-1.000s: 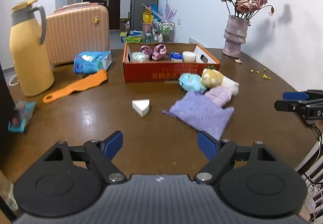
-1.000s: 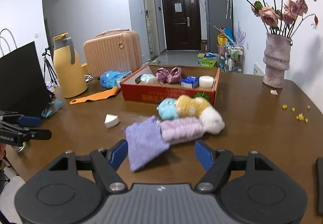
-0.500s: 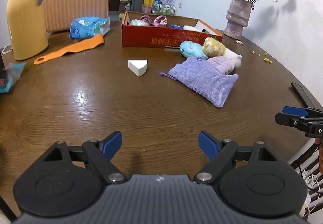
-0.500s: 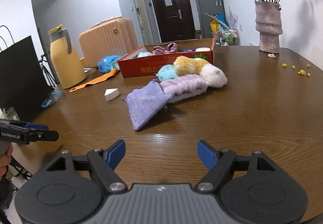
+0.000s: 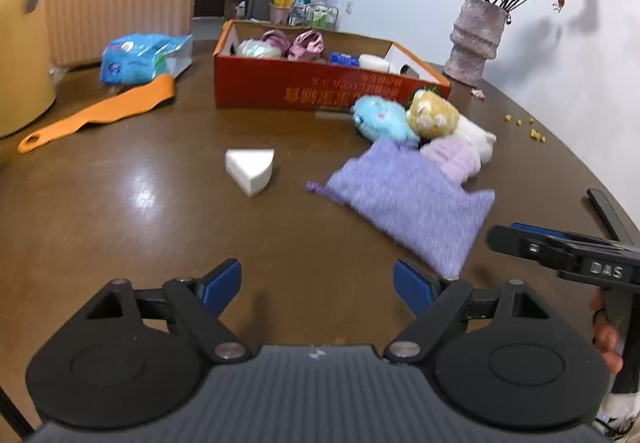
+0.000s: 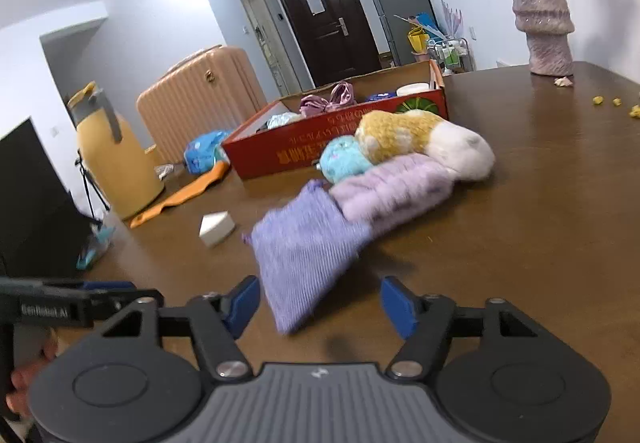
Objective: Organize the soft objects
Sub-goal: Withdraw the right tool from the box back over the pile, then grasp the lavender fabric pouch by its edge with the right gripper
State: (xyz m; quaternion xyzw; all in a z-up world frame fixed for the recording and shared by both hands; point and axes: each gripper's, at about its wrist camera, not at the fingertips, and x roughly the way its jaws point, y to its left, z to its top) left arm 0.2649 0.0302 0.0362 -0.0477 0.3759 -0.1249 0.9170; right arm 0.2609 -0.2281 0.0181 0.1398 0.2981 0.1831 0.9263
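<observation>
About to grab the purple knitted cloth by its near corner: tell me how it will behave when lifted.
The purple knitted cloth lies flat and limp on the table, so it will probably droop rather than hold shape. Its far end is tucked under the lilac fluffy roll, which may drag or tumble along. The ribbed knit looks grippy, so slipping seems unlikely.

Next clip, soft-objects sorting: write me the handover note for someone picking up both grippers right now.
Left gripper: open, empty, low over the brown wooden table.
Right gripper: jaws closing, nothing gripped; the near corner of the purple knitted pouch lies just ahead, between the fingers.
Soft things on the table in front of the red cardboard box: the pouch, a lilac fuzzy roll, a blue plush toy, a yellow plush toy, a white plush piece. White foam wedge lies apart.
Done: pink fabric items are in the box.
Left: all of the pile, probably pouch first.
</observation>
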